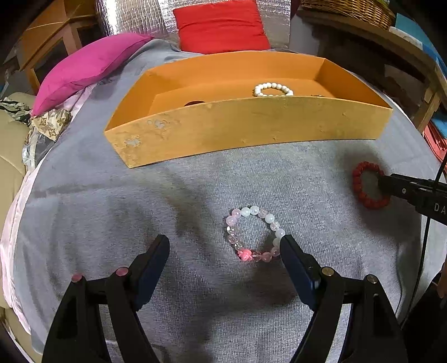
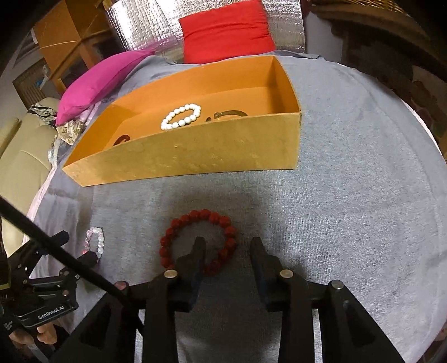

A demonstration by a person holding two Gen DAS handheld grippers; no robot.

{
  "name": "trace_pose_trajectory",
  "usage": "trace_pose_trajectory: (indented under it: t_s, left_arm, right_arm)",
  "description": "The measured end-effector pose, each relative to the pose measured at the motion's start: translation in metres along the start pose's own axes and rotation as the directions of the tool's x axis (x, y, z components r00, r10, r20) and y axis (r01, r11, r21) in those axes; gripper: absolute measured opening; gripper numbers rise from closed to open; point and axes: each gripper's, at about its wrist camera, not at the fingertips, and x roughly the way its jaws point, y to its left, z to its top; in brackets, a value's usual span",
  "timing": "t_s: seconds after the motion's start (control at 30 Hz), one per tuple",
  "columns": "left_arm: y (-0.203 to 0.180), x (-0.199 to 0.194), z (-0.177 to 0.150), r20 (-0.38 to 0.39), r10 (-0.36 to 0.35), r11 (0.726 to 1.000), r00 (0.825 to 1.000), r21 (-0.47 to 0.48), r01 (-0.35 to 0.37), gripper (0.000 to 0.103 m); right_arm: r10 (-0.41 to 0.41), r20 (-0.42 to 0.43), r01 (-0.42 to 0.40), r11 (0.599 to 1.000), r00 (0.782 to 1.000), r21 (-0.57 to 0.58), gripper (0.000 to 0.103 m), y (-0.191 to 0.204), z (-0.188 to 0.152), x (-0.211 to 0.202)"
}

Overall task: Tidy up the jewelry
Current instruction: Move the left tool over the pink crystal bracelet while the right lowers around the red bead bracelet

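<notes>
While two handheld grippers hang over a grey cloth (image 1: 195, 178) spread on a cushioned surface, three bracelets lie outside and inside an orange box (image 1: 251, 125) set toward the cloth's far edge. At the far left corner a magenta pillow (image 1: 89, 67) rests on the cloth; a red cushion (image 1: 220, 25) stands behind the box. Left gripper (image 1: 225, 243), jaws wide apart, is poised over a pink-and-white bead bracelet (image 1: 255, 233) near the cloth's near edge, its right fingertip (image 1: 287, 243) just at the ring's right side, the left one well clear on bare cloth. Further right, the red bead bracelet (image 2: 198, 241) lies flat; the right gripper (image 2: 227, 243) straddles its right arc with jaws narrowly parted, one finger inside the loop, one outside, neither visibly pressing the beads. One white bead bracelet (image 2: 181, 116) sits inside the box, beside a brownish bangle (image 2: 230, 114) and a dark piece half hidden by the front wall.
</notes>
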Motion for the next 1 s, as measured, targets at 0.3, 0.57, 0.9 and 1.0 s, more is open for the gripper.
trace_pose_trajectory:
  t_s: [0.3,0.57,0.9,1.0]
  left_arm:
    - [0.005,0.002,-0.002,-0.021,-0.051,0.999,0.998,-0.014,0.051,0.082]
    - [0.000,0.006,-0.002,-0.033,-0.104,0.994,0.994,-0.023,0.103,0.082]
    - [-0.004,0.009,0.002,-0.009,-0.093,0.996,0.996,-0.010,0.093,0.081]
    - [-0.008,0.006,0.001,0.006,-0.108,0.994,0.994,0.012,0.108,0.067]
  right_arm:
    - [-0.011,0.009,0.011,0.999,1.000,-0.030,0.034,-0.004,-0.003,-0.002]
    - [-0.047,0.029,0.049,0.996,0.998,-0.080,0.034,0.000,-0.004,0.003]
    - [-0.028,0.036,0.031,0.997,0.999,-0.076,0.034,-0.003,-0.004,0.003]
    - [-0.010,0.035,0.012,0.998,0.999,-0.061,0.034,-0.006,-0.004,0.002]
